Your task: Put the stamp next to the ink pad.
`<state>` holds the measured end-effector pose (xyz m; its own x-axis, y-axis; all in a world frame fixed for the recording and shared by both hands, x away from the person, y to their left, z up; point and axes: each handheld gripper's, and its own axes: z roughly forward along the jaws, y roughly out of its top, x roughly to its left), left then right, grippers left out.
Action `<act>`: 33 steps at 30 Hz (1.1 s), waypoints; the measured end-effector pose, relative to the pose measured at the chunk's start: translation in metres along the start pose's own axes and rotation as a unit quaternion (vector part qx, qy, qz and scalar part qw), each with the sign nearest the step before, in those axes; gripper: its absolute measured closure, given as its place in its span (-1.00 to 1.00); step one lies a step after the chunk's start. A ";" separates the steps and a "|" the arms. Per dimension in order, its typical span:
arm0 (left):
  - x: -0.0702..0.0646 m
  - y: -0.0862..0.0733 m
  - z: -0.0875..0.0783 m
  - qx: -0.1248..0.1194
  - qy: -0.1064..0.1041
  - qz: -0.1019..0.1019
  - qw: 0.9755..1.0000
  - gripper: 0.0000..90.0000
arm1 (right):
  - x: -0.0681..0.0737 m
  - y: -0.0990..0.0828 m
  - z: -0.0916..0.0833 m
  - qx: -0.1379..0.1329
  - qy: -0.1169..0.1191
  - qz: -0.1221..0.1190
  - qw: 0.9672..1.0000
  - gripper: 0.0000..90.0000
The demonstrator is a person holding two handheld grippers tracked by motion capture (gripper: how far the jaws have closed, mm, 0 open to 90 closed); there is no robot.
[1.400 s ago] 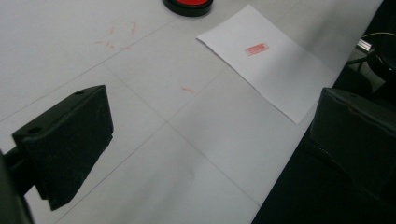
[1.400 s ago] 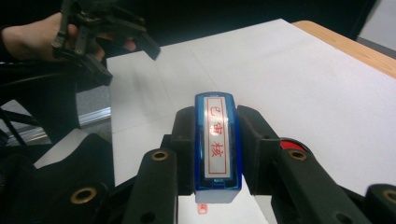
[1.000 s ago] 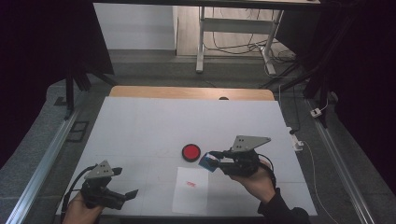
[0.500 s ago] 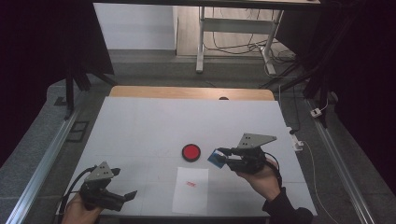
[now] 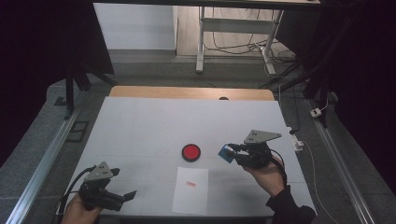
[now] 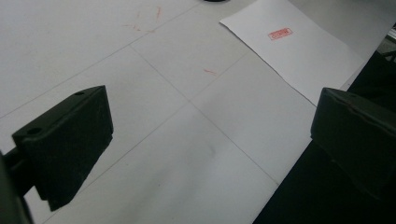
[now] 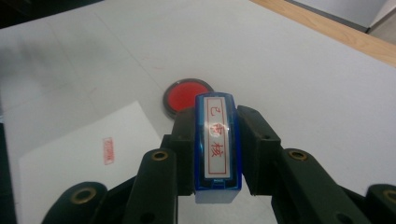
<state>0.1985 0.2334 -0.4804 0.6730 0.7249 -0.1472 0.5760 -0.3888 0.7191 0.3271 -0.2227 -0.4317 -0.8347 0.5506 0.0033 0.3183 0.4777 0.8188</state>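
- High view: a blue stamp (image 5: 227, 153) is gripped by the right hand-held gripper (image 5: 233, 151), held above the worktop (image 5: 140, 126) just right of the round red ink pad (image 5: 191, 152).
- In the right gripper view the stamp (image 7: 216, 142) is seen clamped by its two long sides between the black jaws, its labelled top with red characters facing the camera.
- The stamp is judged to be small, light and stiff, with a smooth plastic shell that could slip or twist if it were pinched off-centre; the flat long sides, as held now, are taken to be the best place for a grip.
- The printing face is hidden beneath the stamp, so whether it is inked cannot be told.
- The ink pad (image 7: 189, 95) lies open just beyond the stamp, and a sheet of paper (image 7: 88, 158) bearing one red imprint (image 7: 108, 150) lies beside it, nearer the person.
- The paper is thin and loose and is judged likely to shift or lift with the stamp.
- The left hand-held gripper (image 5: 125, 197) is held near the front left corner of the worktop, jaws spread wide with nothing between them; in the left gripper view the paper (image 6: 292, 51) is seen beyond them.
- Nothing is seen standing between the stamp and the ink pad or the paper.
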 end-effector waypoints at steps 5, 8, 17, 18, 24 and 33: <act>0.000 0.000 0.000 0.002 0.000 0.002 1.000 -1.00 | -0.009 -0.007 0.004 0.013 -0.019 0.004 1.000 0.53; 0.000 0.000 0.001 0.003 0.000 0.003 1.000 -1.00 | -0.014 -0.011 0.006 0.017 -0.027 0.011 0.999 0.53; 0.000 0.000 0.001 0.003 0.001 0.002 1.000 -1.00 | -0.022 -0.020 0.016 0.036 -0.048 0.013 0.998 0.53; 0.000 0.000 0.001 0.003 0.002 0.001 1.000 -1.00 | -0.023 -0.021 0.018 0.036 -0.051 0.011 0.998 0.53; 0.000 0.000 0.001 0.003 0.002 0.000 1.000 -1.00 | -0.027 -0.026 0.027 0.048 -0.056 0.014 0.997 0.53; -0.001 0.001 0.001 0.007 0.001 0.003 1.000 -1.00 | -0.032 -0.033 0.036 0.067 -0.063 0.011 0.996 0.53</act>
<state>0.1991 0.2321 -0.4809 0.6755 0.7238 -0.1409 0.5778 -0.4009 0.7109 0.3596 -0.2319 -0.4799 -0.7662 0.6399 -0.0583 0.4008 0.5469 0.7350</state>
